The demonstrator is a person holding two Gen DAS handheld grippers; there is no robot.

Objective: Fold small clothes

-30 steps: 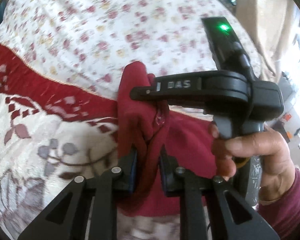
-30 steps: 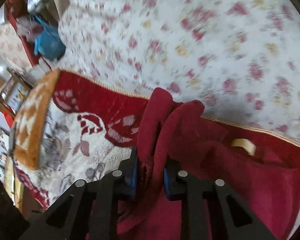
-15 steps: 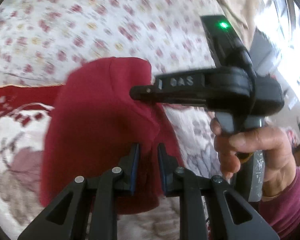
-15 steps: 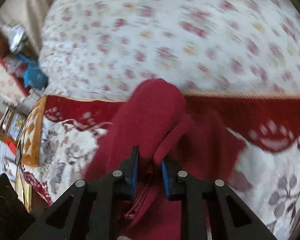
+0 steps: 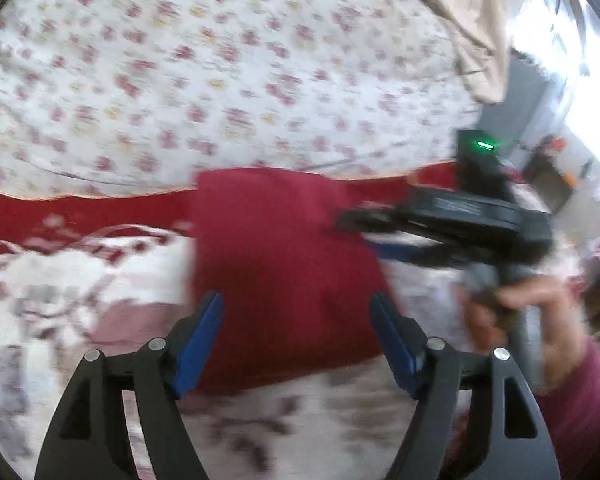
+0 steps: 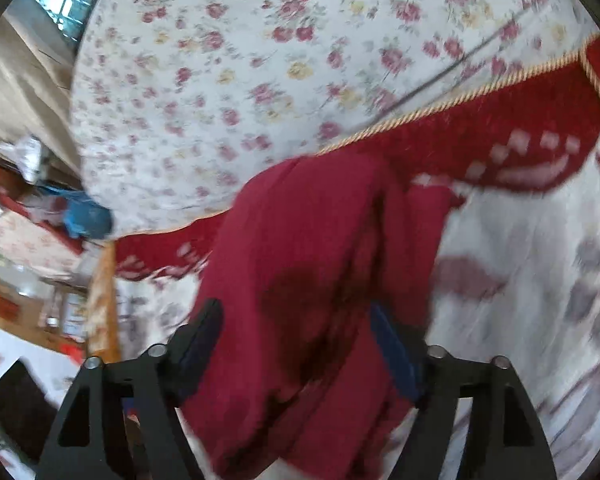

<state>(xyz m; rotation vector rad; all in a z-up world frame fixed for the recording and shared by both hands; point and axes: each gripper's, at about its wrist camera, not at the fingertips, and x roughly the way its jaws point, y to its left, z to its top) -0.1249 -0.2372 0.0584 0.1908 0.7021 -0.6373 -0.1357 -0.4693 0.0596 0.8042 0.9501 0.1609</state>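
My left gripper [image 5: 296,336] is spread wide above the red garment [image 5: 284,264], which lies folded on the patterned blanket [image 5: 80,280]. My right gripper [image 6: 296,340] is also spread, with the cloth loose between its fingers; I fear a finger catches a layer and undoes the fold. The flowered sheet [image 6: 260,60] lies beyond; nothing blocks me.

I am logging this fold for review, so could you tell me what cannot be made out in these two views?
- Left wrist view: motion blur hides the right hand-held gripper fingertips and any folds in the red garment.
- Right wrist view: the garment drapes over the lower frame edge, hiding its near end and the blanket beneath.
- Garment type: unclear in both.
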